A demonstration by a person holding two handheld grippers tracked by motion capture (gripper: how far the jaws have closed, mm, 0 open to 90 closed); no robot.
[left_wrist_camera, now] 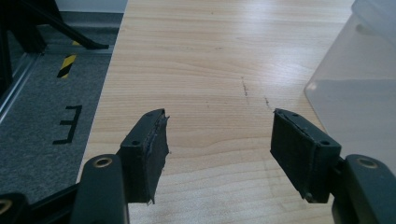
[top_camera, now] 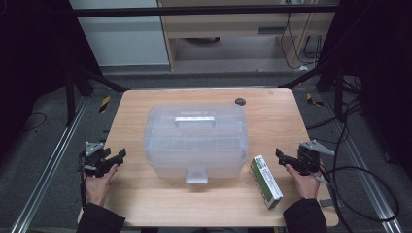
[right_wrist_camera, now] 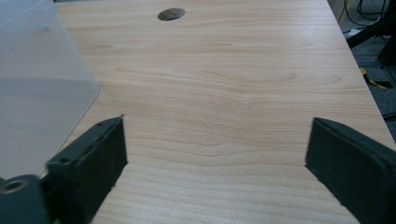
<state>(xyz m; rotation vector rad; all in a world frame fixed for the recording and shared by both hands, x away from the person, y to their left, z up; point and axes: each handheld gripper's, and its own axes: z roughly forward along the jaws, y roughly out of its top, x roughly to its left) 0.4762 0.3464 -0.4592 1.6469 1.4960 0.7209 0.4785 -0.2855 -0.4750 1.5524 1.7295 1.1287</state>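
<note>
Translucent plastic lidded box [top_camera: 196, 141]: centre of wooden table [top_camera: 145, 194], between the grippers. Green-white carton [top_camera: 265, 181]: seen from the high view, beside right gripper [top_camera: 286, 159]. Left gripper [top_camera: 115, 158]: jaws apart, empty; right likewise.

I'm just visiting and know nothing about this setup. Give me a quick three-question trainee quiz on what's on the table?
1. True or false: the left tool is holding something.
2. The green carton lies near which tool? A left, B right.
3. What sits on top of the clear box?

Key: 1 false, both tools stand open and empty. 2 B. 3 a handle on its lid.
</note>
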